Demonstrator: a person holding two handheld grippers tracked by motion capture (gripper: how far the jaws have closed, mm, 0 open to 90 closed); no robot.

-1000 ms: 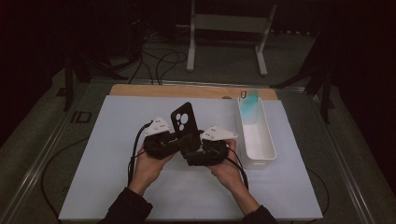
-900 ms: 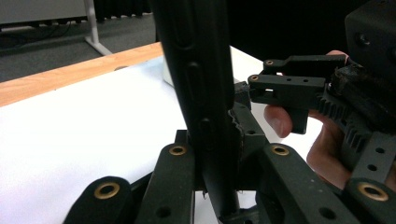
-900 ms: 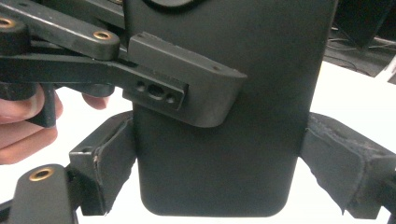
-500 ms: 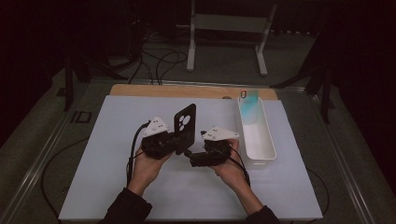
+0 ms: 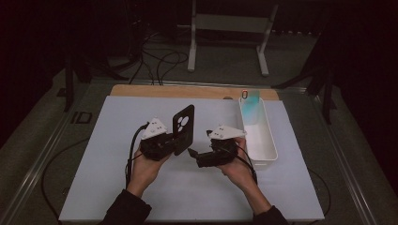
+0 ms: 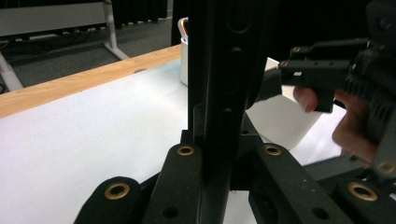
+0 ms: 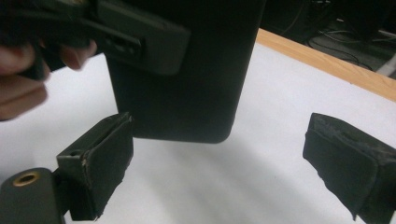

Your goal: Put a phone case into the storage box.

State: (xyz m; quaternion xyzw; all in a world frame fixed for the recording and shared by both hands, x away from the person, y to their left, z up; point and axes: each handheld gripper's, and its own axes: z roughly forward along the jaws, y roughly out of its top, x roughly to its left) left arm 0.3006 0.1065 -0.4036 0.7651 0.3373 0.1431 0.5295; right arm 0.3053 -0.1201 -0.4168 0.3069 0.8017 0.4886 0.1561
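A black phone case with round camera cutouts stands upright above the white mat. My left gripper is shut on the case's lower edge. In the left gripper view the case shows edge-on between the closed jaws of the left gripper. My right gripper sits just right of the case, apart from it. Its jaws have just been opening and stand wide. In the right gripper view the case hangs beyond the right gripper, with no pad touching it.
A long white bin lies at the right of the mat, with a pale teal phone-shaped thing leaning at its far end. A wooden strip edges the far side. A white metal stand and cables are beyond.
My right gripper has drawn back from the case, to the right and slightly down, leaving a gap. The left gripper has kept the case upright in the same spot.
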